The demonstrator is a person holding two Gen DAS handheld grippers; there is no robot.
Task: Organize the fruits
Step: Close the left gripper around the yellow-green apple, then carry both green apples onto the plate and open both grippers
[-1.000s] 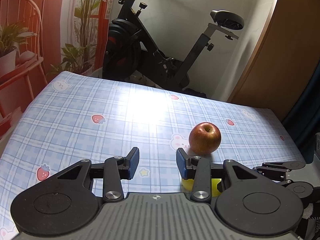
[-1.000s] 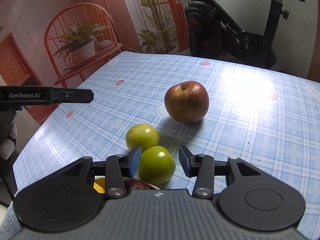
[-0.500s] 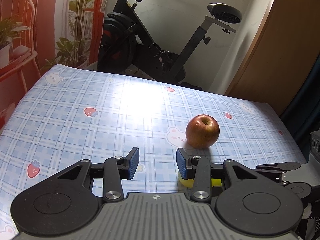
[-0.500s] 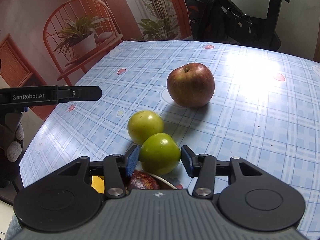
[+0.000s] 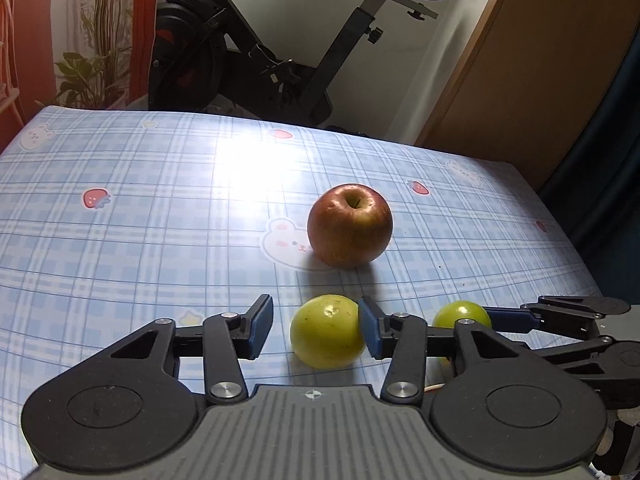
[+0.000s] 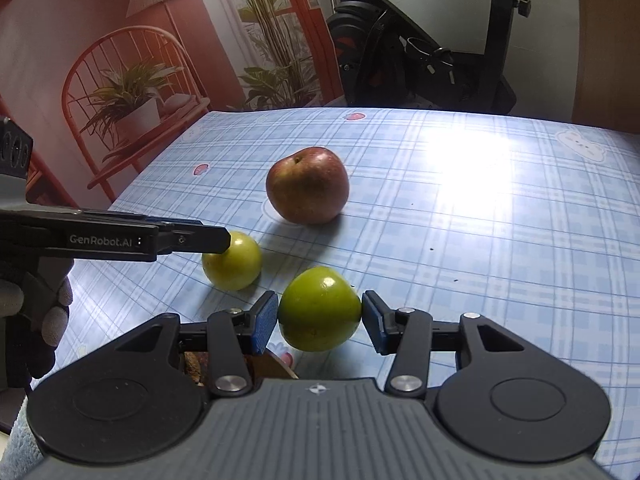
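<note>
My left gripper [image 5: 316, 326] stands open around a round yellow-green fruit [image 5: 327, 331] on the blue plaid tablecloth [image 5: 160, 208], right pad touching it; beyond sits a round red apple [image 5: 349, 224]; my right gripper [image 6: 319, 317] clamps a second, greener round fruit [image 6: 318, 309] just beside the first.

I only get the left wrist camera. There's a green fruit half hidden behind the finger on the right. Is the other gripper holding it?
Observer: In the right wrist view, both pads of the right gripper touch the green fruit, one on each side.
Operator: Anything else near it?
Observer: Yes, something brown shows under that gripper's left finger. It is too hidden to name.
</note>
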